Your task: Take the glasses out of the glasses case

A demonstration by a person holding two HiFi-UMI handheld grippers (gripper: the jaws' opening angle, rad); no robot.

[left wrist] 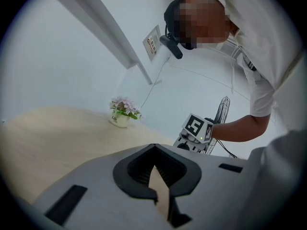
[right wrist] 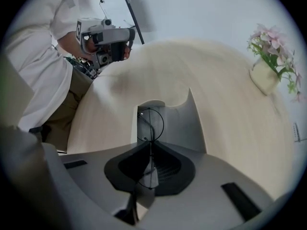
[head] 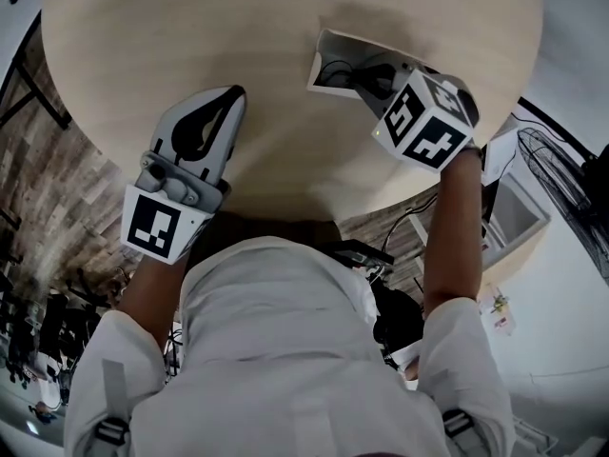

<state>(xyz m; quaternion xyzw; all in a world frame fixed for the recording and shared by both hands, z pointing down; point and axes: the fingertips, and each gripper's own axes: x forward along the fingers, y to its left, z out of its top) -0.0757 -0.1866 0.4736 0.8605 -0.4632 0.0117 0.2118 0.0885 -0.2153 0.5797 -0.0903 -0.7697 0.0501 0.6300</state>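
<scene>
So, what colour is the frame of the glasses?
The glasses frame is black, clearest in the right gripper view.

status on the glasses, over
Left tongs shut, empty. Right tongs shut on glasses at the open glasses case. Nothing in the way.

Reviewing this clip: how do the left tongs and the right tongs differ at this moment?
The left tongs are shut on nothing, while the right tongs are shut on the thin wire frame of the glasses. The left tongs are over bare table, apart from the glasses case; the right tongs are at the open case. Shared: both have their jaws together.
</scene>
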